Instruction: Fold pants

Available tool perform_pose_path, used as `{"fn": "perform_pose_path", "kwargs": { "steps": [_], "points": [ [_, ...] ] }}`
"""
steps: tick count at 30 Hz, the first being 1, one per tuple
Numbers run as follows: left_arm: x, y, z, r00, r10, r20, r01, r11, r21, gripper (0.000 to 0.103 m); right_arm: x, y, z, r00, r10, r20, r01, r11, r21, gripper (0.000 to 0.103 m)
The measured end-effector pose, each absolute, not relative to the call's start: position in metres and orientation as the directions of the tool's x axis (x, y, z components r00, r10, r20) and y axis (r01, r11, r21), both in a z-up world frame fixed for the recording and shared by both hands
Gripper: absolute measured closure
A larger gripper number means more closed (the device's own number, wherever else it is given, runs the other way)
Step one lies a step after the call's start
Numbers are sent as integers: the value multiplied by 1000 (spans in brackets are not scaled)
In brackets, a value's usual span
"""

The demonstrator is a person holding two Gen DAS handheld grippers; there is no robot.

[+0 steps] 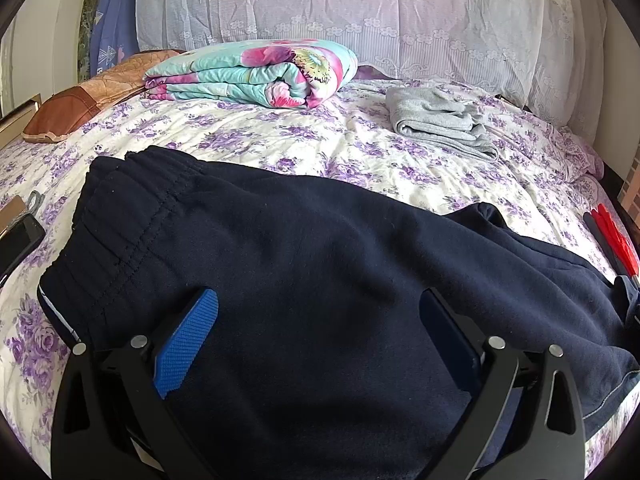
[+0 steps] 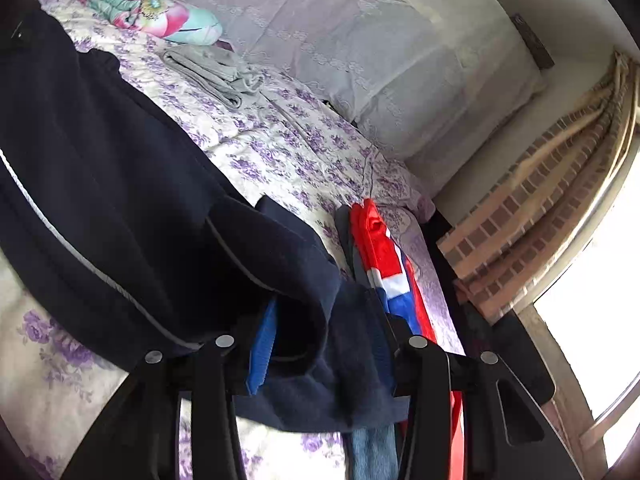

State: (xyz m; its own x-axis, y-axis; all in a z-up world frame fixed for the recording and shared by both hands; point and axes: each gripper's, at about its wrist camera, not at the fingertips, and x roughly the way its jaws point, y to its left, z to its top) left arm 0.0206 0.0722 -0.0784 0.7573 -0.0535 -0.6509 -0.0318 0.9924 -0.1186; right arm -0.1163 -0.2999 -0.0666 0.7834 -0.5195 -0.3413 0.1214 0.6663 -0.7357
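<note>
Right wrist: right gripper [image 2: 324, 344] jaws apart, pants [image 2: 120, 184] hem between them, unpinched. Left gripper [image 1: 320, 332] jaws apart over pants on bed [image 1: 360, 136].

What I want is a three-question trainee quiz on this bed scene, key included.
1. True or false: the dark pants lie on the flowered bedsheet.
2. The grey cloth is: A folded, B hanging up, C rolled into a ball.
3. Fill in: the left gripper is above the pants with its jaws ___.
Key: 1 true; 2 A; 3 open.
</note>
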Motion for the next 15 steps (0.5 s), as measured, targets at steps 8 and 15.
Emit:
{"fn": "perform_pose_path", "kwargs": {
  "steps": [8,15],
  "points": [
    [21,73,-78,757,-54,-651,-31,992,-119,5,-129,-258,-82,841,-475,-259,39,529,-848,47],
    [21,73,-78,756,-52,-652,-32,993,-116,5,-104,-268,-94,803,-525,-282,12,488,-873,68]
  ]
}}
